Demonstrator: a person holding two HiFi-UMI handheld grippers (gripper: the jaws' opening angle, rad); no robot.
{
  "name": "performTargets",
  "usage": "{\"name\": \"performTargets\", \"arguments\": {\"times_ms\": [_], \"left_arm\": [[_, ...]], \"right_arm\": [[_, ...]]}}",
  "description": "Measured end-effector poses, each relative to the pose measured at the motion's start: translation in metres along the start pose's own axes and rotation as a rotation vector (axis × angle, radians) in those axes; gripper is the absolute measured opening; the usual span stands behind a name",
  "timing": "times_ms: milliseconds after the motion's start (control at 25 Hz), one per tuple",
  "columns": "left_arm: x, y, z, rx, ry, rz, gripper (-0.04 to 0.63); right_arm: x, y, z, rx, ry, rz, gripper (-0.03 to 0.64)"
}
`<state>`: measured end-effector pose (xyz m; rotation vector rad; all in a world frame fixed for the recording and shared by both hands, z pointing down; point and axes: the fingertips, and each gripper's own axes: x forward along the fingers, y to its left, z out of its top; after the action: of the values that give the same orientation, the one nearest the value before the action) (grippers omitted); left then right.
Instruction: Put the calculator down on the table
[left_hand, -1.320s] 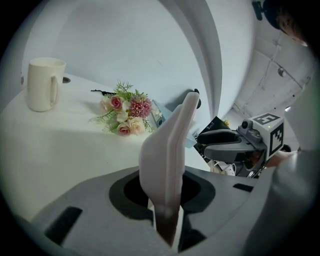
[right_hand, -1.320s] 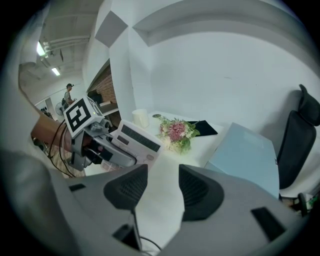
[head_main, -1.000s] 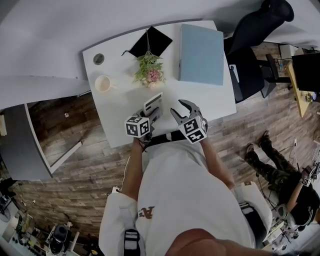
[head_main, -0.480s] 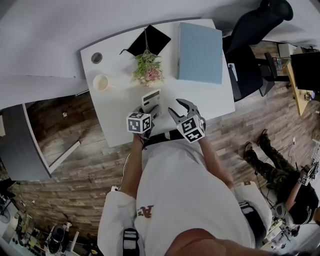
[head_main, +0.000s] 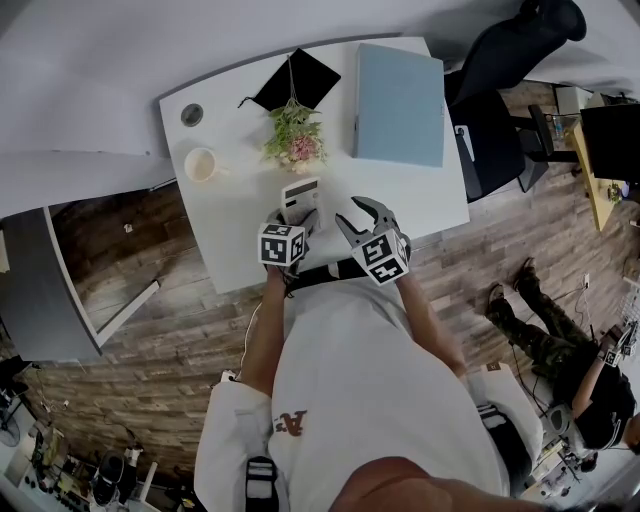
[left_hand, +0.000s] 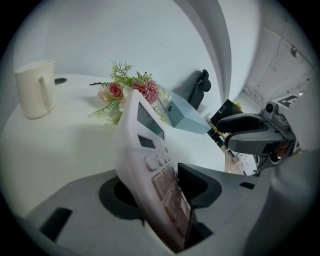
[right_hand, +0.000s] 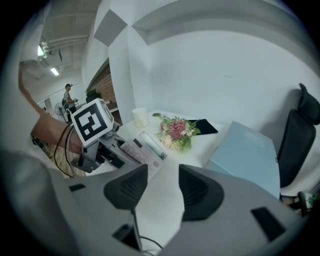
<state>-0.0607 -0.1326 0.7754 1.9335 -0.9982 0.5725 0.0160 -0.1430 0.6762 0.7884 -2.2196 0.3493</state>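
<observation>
White table seemingly carries the calculator already; left gripper jaws have just been opening, slack around it (withdrawal remains), while right gripper gapes empty.

We identify a cream mug standing upright at left, apart from a pink-and-green flower bouquet. A flat black square item lies just behind the bouquet. A light-blue box lies at right, near a black office chair.
</observation>
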Motion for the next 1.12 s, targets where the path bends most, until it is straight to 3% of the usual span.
{"name": "performTargets", "arguments": {"times_ms": [320,800,920,1120], "left_arm": [[-0.003,0.014,-0.003,-0.012,-0.029,0.069,0.305],[-0.008,0.023,-0.003,0.017,-0.062,0.161,0.365],[-0.011,0.029,-0.004,0.026,-0.062,0.205,0.41],[-0.011,0.032,-0.004,0.028,-0.068,0.211,0.417]], "right_arm": [[0.0,0.0,0.0,0.001,0.001,0.002,0.199],[0.001,0.003,-0.002,-0.005,0.003,0.008,0.2],[0.002,0.004,-0.003,-0.006,0.006,0.011,0.201],[0.004,0.006,-0.003,-0.008,0.01,0.016,0.202]]}}
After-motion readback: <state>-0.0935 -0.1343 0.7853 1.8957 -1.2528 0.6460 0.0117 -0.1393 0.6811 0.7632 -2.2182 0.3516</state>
